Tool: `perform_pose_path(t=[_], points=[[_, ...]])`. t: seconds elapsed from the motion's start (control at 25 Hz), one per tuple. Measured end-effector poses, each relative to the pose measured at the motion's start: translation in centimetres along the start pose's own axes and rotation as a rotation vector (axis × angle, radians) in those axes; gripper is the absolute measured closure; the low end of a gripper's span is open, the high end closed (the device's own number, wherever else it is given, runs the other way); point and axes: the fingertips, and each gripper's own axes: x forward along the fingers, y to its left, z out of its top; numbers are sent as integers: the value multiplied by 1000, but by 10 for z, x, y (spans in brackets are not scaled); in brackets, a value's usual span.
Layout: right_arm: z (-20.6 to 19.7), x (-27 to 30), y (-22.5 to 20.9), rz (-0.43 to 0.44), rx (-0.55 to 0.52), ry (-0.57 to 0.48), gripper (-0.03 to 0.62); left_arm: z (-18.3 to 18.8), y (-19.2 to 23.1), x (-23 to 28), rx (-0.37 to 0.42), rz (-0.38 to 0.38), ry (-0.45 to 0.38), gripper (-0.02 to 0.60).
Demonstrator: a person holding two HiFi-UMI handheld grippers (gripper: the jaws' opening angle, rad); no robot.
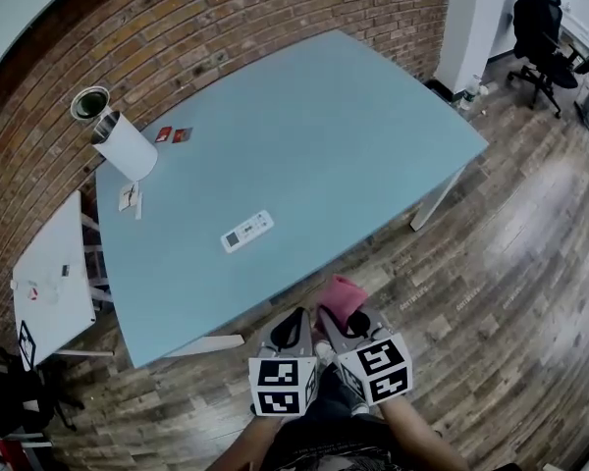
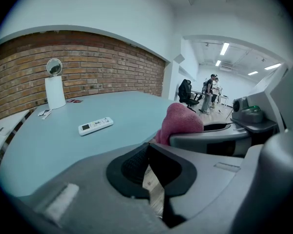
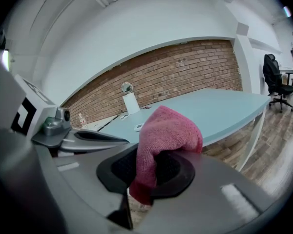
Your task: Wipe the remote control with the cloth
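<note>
Step in hand, as I judge it: bring the cloth to the remote, no wiping yet. To do it well, the right hand-held gripper [image 3: 146, 172] needs a firm pinch so the loose upper fold hangs forward of the jaws. It then goes ahead and to the left, over the near edge, and lowers until the fold, not the plastic tips, meets the remote's face. The left hand-held gripper [image 2: 147, 162] could pin one end of the remote so it does not skid on the smooth top. Risk: the remote is light and slides if the stroke runs along it unpinned.

Right hand-held gripper: jaws closed onto the pink cloth [image 3: 161, 130], which bunches up above the pads.

Left hand-held gripper: jaws together, nothing between them. It sits just beside the right one, on its left.

Both hang over the wooden floor [image 1: 491, 263], short of the surface [image 1: 353, 116].

White remote control [image 1: 247, 231]: flat on the surface, buttons up, ahead and left of both, well apart from them.
</note>
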Motion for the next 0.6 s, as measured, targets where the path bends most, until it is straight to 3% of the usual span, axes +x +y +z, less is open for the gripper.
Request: perform_pose_path(t=[0.6], points=[[60,65,-8,54,-107,83,531,36,65,44,-48,28,16,584]])
